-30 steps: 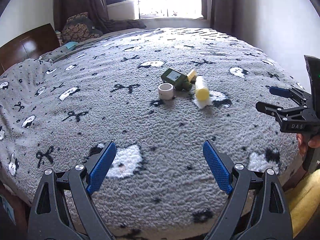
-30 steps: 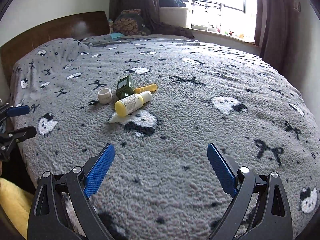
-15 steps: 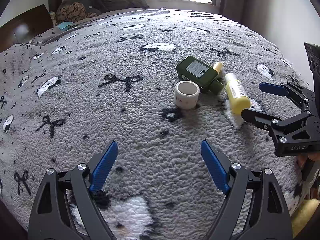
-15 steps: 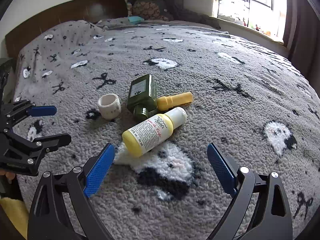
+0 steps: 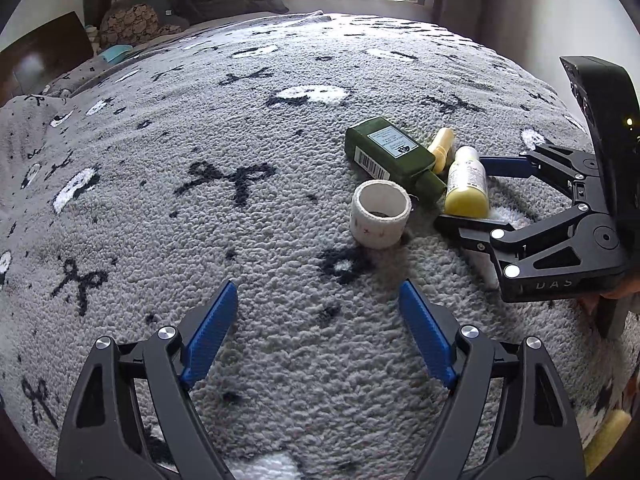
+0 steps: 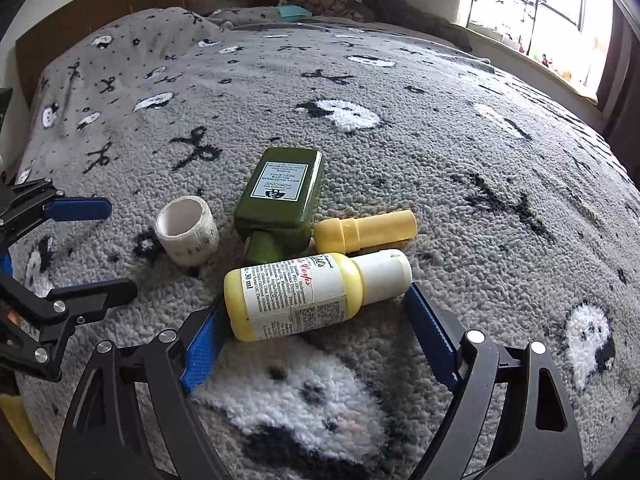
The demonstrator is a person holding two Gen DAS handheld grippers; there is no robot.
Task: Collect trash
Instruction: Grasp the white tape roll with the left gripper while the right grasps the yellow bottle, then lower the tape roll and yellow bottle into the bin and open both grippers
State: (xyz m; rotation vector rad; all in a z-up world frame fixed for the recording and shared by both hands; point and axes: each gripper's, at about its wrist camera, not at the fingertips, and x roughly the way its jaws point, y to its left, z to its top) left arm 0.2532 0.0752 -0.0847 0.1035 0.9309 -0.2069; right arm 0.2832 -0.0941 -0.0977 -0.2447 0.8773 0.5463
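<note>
Several trash items lie together on the grey bed blanket [image 6: 460,168]: a yellow bottle with a white cap [image 6: 304,294], a dark green bottle [image 6: 282,200], a small yellow tube [image 6: 364,230] and a white tape roll [image 6: 186,230]. My right gripper [image 6: 314,320] is open, its fingers on either side of the yellow bottle, which lies across the gap. My left gripper [image 5: 314,330] is open and empty, a short way before the tape roll [image 5: 380,214]. The left wrist view also shows the yellow bottle [image 5: 466,184], the green bottle [image 5: 394,158] and the right gripper [image 5: 464,192].
The blanket [image 5: 200,160] has black bow and white cat patterns. A wooden headboard [image 6: 120,12] and pillows [image 5: 132,24] stand at the far end. A window [image 6: 540,4] and curtains are beyond the bed. A wall [image 5: 540,20] runs along the right side.
Both grippers have moved forward toward the trash pile. My right gripper's fingers have come to either side of the yellow bottle. The items have not moved.
</note>
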